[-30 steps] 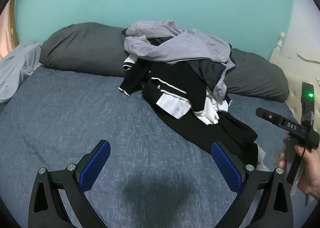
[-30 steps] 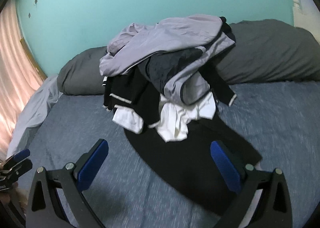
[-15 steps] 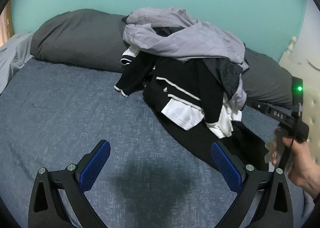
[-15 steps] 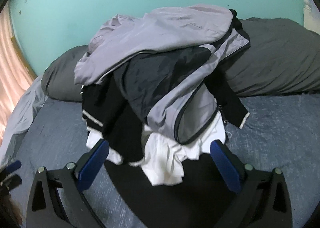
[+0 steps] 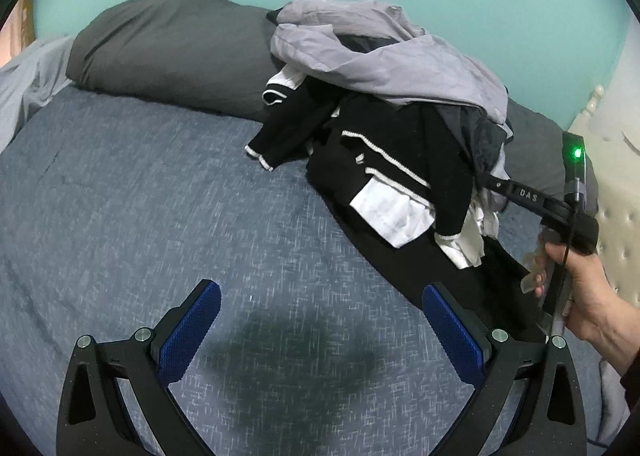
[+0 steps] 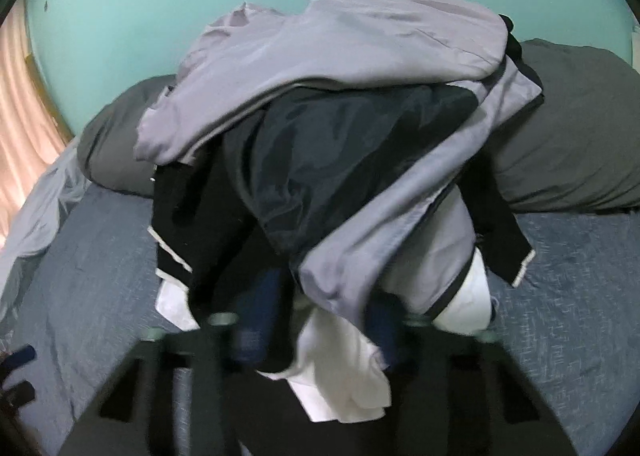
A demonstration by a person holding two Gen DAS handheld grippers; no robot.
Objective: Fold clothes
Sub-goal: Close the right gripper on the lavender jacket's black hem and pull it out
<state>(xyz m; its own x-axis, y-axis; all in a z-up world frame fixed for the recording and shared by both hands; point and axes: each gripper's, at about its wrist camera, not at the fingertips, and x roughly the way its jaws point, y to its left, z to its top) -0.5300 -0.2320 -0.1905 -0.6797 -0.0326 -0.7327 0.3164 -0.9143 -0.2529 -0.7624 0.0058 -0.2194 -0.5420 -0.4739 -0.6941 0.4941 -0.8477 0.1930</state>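
A heap of clothes lies on the blue bed sheet [image 5: 120, 215]. A light grey jacket [image 6: 340, 51] with a dark lining tops it, over a black top with white trim [image 5: 400, 159], a white garment [image 6: 340, 368] and a flat black piece [image 5: 420, 268]. My right gripper [image 6: 320, 316], blurred, is closing its jaws, with the jacket's lower hem and white cloth between them. In the left wrist view a hand [image 5: 580, 288] holds that gripper's body against the heap's right side, tips hidden. My left gripper [image 5: 320, 332] hovers open over bare sheet, left of the heap.
Dark grey pillows [image 5: 172, 47] [image 6: 568, 143] lie along the teal wall behind the heap. A light grey sheet [image 5: 28, 83] is bunched at the bed's left edge. A cream tufted headboard [image 5: 616, 215] stands on the right, a pink curtain [image 6: 20, 135] on the left.
Both grippers have come in lower and closer to the heap. The right jaws, wide a moment ago, have narrowed around the jacket's hem. The left jaws are unchanged.
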